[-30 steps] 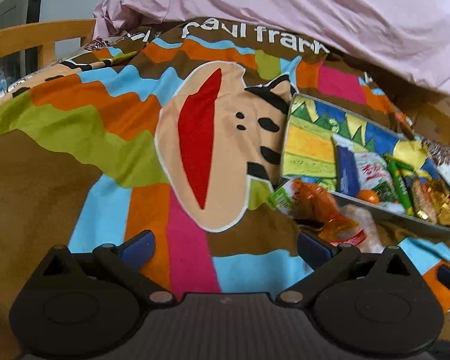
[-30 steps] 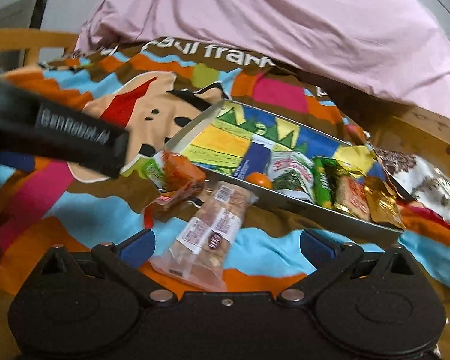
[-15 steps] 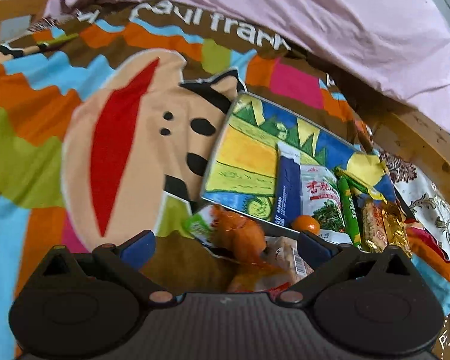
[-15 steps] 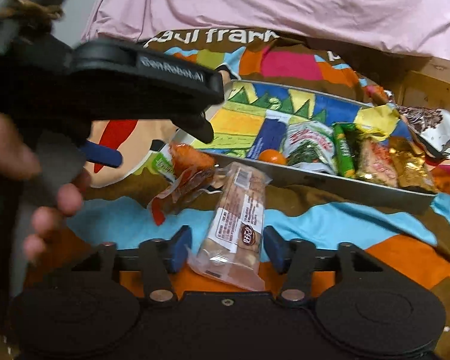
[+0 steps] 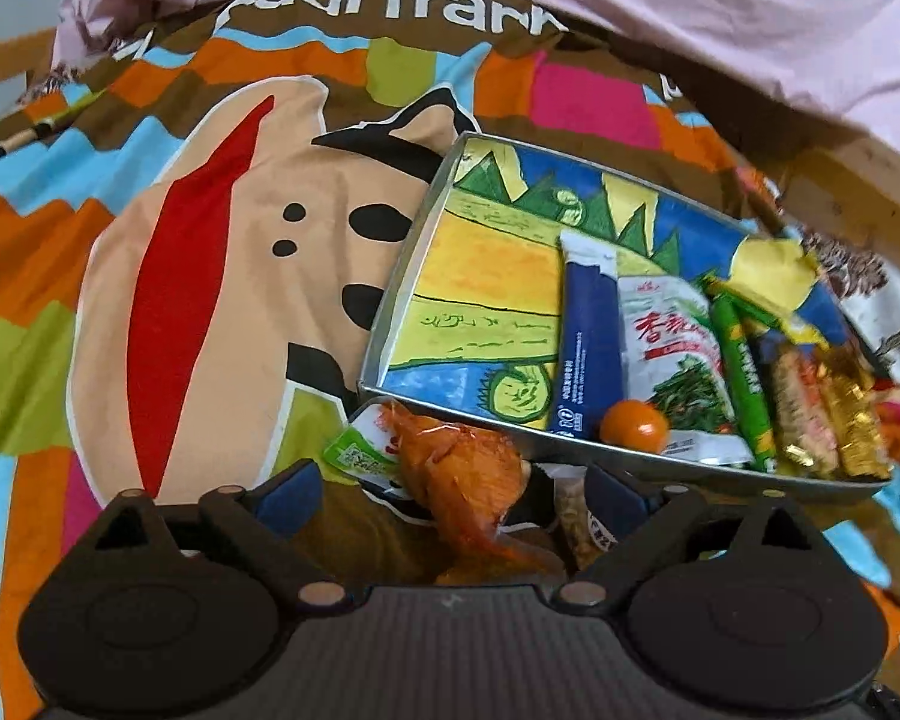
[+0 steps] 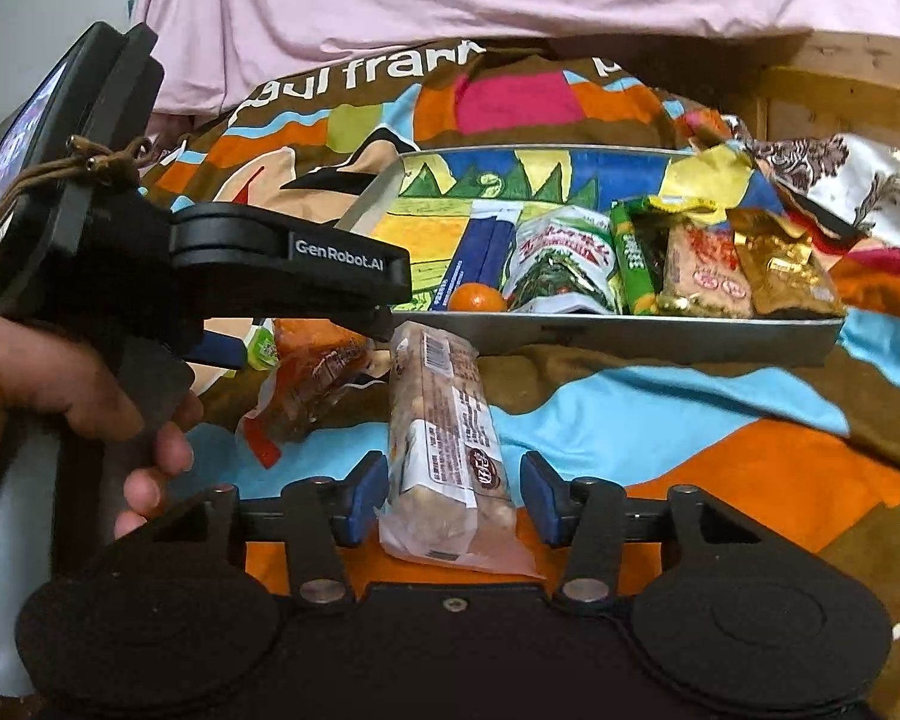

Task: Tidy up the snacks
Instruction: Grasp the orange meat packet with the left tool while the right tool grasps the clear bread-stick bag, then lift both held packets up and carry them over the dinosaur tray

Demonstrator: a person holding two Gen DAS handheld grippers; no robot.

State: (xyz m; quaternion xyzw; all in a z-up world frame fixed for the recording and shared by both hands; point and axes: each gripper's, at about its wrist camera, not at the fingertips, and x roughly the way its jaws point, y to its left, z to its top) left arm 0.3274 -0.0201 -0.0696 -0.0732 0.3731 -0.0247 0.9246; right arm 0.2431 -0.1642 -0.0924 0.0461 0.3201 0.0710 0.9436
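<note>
**Both grippers straddling loose snacks before the tray**

My right gripper has just narrowed around the nut bar, pads not yet touching. My left gripper, just easing inward, stands wide over the orange packet. Next: close, lift over the tray's near rim; its left half is free.

Pretty clearly a bedroom in someone's home. Everything sits on a bed covered with a loud cartoon-monkey sheet printed with a brand name in big white letters, and a rumpled pink duvet is bunched up at the far end. A pale wooden bed frame shows along the edge, with a plain white wall behind it. A shallow tin tray of packaged snacks lies right on the sheet, very lived-in and domestic.
</note>
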